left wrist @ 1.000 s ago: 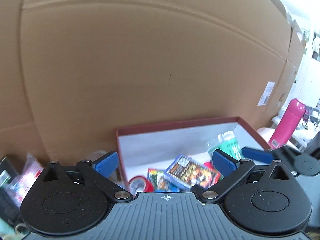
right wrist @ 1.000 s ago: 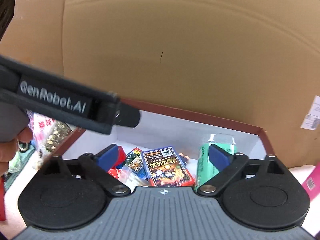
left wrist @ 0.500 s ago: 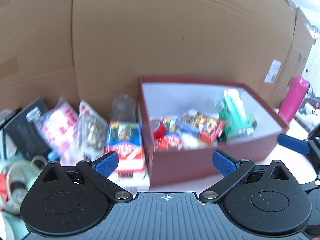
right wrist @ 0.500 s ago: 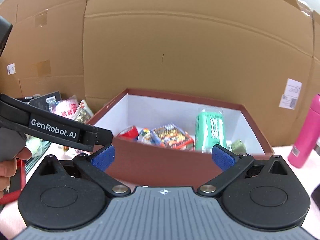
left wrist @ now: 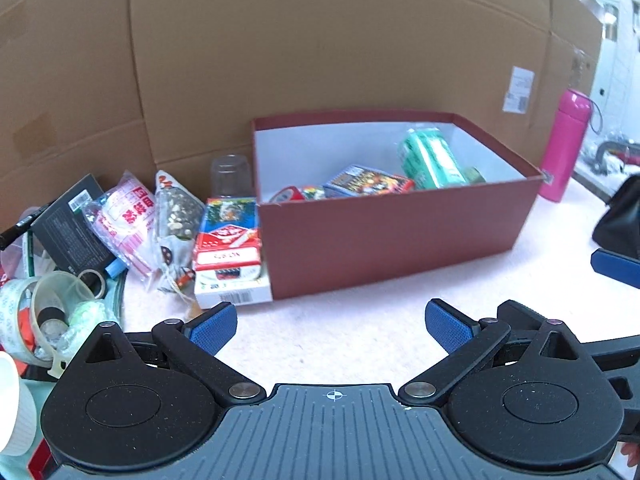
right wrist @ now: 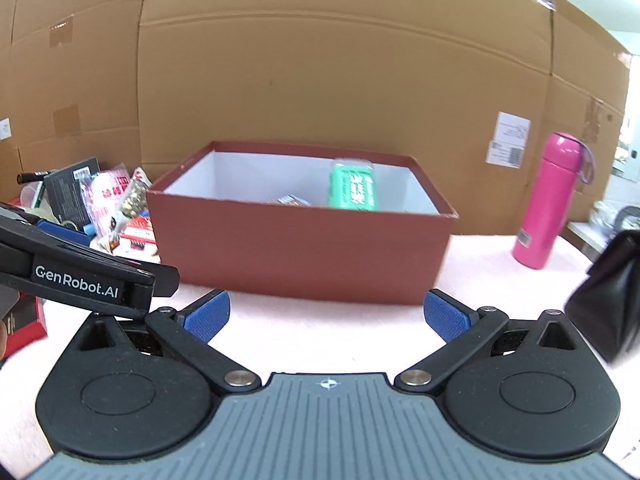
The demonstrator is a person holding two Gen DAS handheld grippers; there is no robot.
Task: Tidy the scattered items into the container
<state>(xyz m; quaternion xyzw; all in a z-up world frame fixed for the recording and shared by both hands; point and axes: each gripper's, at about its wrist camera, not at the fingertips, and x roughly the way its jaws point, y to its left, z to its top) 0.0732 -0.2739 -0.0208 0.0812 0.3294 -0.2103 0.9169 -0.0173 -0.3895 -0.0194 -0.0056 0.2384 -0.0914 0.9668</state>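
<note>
A dark red box (left wrist: 392, 232) (right wrist: 304, 252) with a white inside stands on the pale table. It holds a green packet (left wrist: 430, 158) (right wrist: 352, 188), a blue card pack (left wrist: 366, 180) and a few small items. Left of the box lie scattered things: a red-and-blue carton (left wrist: 228, 248), a patterned pouch (left wrist: 176, 216), a pink-printed bag (left wrist: 128, 216) and a black box (left wrist: 70, 228). My left gripper (left wrist: 330, 326) is open and empty, in front of the box. My right gripper (right wrist: 326, 314) is also open and empty, facing the box's front wall.
A pink bottle (right wrist: 554, 200) (left wrist: 564, 144) stands right of the box. A black bag (right wrist: 608, 296) sits at the far right. Tape rolls and a clear cup (left wrist: 48, 312) crowd the left edge. Tall cardboard (right wrist: 320, 60) walls the back. The left gripper's body (right wrist: 76, 280) crosses the right wrist view.
Both grippers have pulled back and down from over the box to in front of it. Both stayed open and empty. The clutter left of the box came into view.
</note>
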